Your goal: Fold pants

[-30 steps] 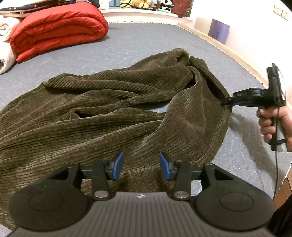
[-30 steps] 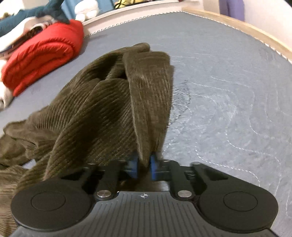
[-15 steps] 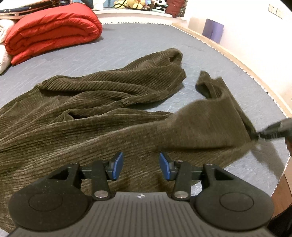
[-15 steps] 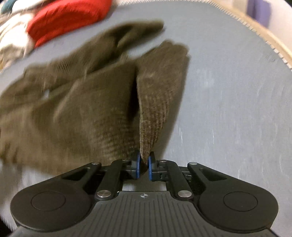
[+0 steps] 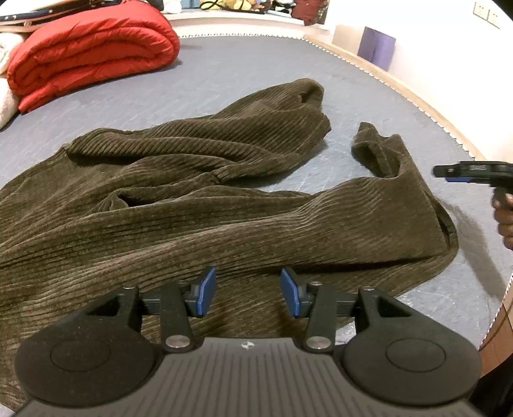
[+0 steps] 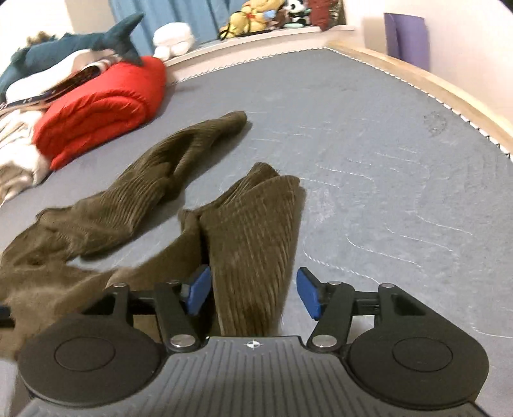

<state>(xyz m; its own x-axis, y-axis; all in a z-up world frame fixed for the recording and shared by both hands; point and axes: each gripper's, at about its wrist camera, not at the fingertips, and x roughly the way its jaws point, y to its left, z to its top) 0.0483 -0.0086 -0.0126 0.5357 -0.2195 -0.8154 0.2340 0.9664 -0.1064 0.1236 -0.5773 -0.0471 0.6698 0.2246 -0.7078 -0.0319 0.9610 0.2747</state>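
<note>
We saw our right gripper (image 6: 253, 290) with its jaws opening, the blue pads (image 6: 198, 290) standing clear on either side of a fold of the brown corduroy pants (image 6: 253, 243) that lay between them. The pants spread over the grey mattress (image 6: 384, 166), one leg (image 6: 179, 154) reaching away from the gripper toward the rolled red quilt (image 6: 102, 109). Beyond the quilt lay a blue shark plush (image 6: 80, 45), and past the mattress's far edge sat a row of stuffed toys (image 6: 256, 17).
</note>
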